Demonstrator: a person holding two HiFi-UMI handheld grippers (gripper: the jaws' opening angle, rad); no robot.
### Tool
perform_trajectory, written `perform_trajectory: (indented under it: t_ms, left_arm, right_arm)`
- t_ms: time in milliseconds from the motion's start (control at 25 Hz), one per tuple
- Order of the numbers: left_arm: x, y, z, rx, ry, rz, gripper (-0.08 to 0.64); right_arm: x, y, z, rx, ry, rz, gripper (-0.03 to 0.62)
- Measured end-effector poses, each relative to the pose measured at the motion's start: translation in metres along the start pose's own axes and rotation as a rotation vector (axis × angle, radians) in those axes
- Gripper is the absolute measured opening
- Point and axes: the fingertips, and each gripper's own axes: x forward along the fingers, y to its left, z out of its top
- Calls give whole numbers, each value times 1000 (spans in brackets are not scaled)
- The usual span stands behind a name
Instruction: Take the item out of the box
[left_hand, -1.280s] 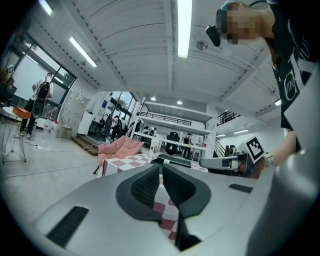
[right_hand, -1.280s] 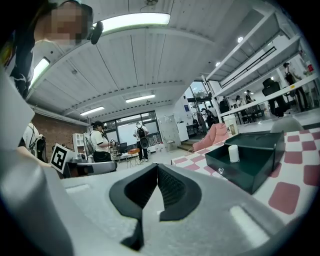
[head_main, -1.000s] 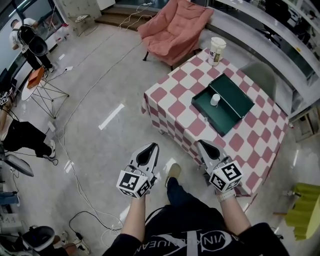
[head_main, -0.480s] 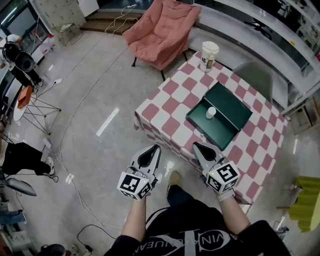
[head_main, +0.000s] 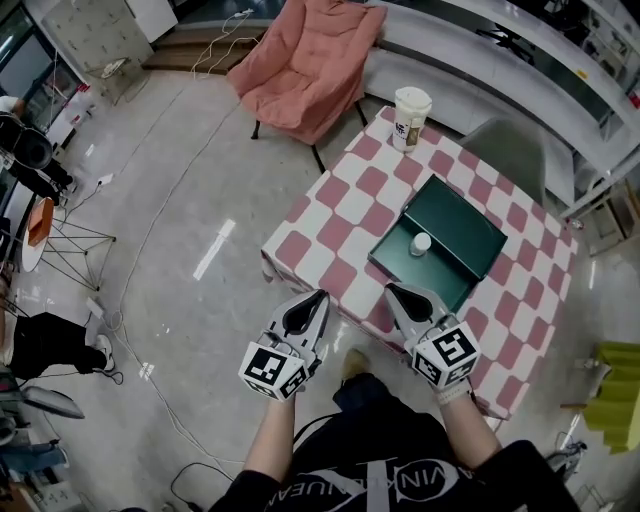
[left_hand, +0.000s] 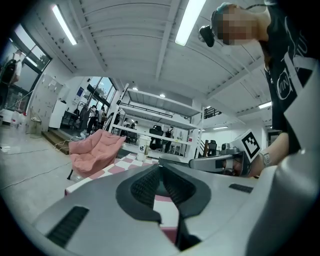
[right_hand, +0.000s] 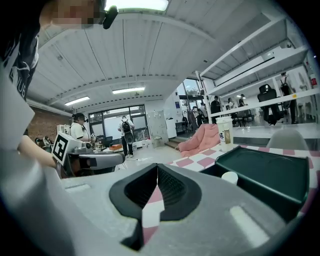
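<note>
Resting in the box, the item lies beyond the right gripper.

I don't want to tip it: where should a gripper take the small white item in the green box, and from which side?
Probably across its round sides, coming down from above on the person's side. The small white item stands upright and alone in the green box, so nothing crowds the jaws, and the open lid lies behind it.

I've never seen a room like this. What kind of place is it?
Probably an open lab or studio: long white wall shelving, glossy grey floor and a lone pink-and-white checked table.
</note>
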Motion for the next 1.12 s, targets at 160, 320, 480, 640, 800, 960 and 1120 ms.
perform_trajectory:
  t_ms: [160,320,480,640,800,960,1120]
  left_arm:
    - [22,5,5,14,12,-44,26]
    - [40,11,12,22,10,-65,26]
    - [57,7,17,25,17,-113,26]
    - [75,7,15,23,38,-161,26]
    - [104,9,11,40,67,-239,26]
    - [135,12,14,62,99,-341,26]
    - [159,11,16,75,134,-445,26]
  right_arm:
    - [8,-16,3,18,4,-37,6]
    - [17,-23,6,27,5,-41,6]
    - [18,-28,6,33,10,-56,6]
    - [14,-40,4,58,17,-113,6]
    - [8,-61,3,64,23,-190,6]
    - [6,-86,5,102,12,-282,6]
    - [7,-102,7,143,3,-372,6]
